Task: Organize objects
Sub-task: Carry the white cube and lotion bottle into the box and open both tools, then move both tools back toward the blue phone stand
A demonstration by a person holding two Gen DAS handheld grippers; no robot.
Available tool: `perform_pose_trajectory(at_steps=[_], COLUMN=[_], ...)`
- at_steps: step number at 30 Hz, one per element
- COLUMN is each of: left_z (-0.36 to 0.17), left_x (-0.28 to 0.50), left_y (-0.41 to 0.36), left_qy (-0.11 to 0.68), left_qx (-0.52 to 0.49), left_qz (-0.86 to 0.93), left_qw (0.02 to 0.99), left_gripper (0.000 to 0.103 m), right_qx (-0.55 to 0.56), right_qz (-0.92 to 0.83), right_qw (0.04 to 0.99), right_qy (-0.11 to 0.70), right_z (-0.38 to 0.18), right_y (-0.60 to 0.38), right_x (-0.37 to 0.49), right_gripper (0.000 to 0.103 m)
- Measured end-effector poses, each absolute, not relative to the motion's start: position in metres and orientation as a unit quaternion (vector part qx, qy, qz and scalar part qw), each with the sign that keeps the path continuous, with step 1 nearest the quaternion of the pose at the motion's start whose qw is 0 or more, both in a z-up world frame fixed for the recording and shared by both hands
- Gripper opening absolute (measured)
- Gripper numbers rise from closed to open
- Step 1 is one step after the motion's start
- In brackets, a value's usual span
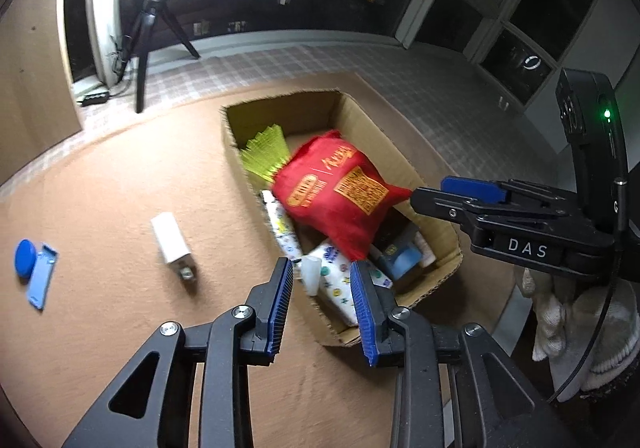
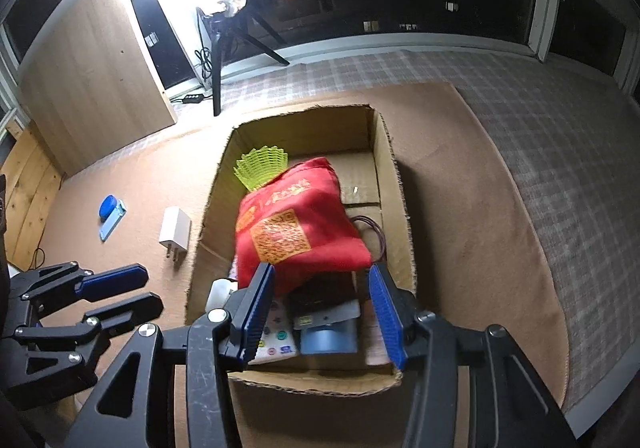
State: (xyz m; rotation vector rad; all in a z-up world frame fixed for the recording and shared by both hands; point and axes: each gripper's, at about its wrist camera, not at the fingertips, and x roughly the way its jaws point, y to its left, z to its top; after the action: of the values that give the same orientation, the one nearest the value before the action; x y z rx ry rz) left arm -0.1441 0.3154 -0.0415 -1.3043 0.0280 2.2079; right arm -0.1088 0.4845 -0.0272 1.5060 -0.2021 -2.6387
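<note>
A red cloth bag with orange print lies blurred on top of the things in an open cardboard box. Under it are a green mesh basket, patterned white packs and a blue item. My right gripper is open over the box's near end, the bag's lower edge just beyond its fingers and not pinched. In the left wrist view the right gripper sits at the bag's right corner. My left gripper is open above the box's near left corner, holding nothing.
On the brown mat left of the box lie a white plug charger, a blue round cap and a light blue flat piece. A ring light tripod stands behind. A gloved hand holds the right gripper.
</note>
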Motion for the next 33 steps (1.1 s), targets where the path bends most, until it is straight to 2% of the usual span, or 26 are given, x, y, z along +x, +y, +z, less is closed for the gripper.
perform_pose_trajectory(at_steps=[13,29,33], left_z=[-0.036,-0.063,-0.069], left_x=[-0.132,-0.126,-0.125], left_y=[0.237,0.073,0.048], left_qy=[-0.018,-0.08,-0.093], left_qx=[-0.487,-0.515,-0.517], left_qz=[0.842,0.848,0.847], left_qw=[0.232,0.101,0.083], left_gripper=[0.032,0.033,0.039], right_qx=[0.49,0.503,0.507], right_qz=[-0.864,-0.849,-0.846], right_qw=[0.084,0.146,0.153], right_qy=[-0.074,-0.063,-0.064], right_z=[-0.02,-0.035,-0.039], right_y=[0.428,0.337,0.324], right_x=[-0.102,-0.099,-0.099], right_gripper=[0.05,0.05,0.05])
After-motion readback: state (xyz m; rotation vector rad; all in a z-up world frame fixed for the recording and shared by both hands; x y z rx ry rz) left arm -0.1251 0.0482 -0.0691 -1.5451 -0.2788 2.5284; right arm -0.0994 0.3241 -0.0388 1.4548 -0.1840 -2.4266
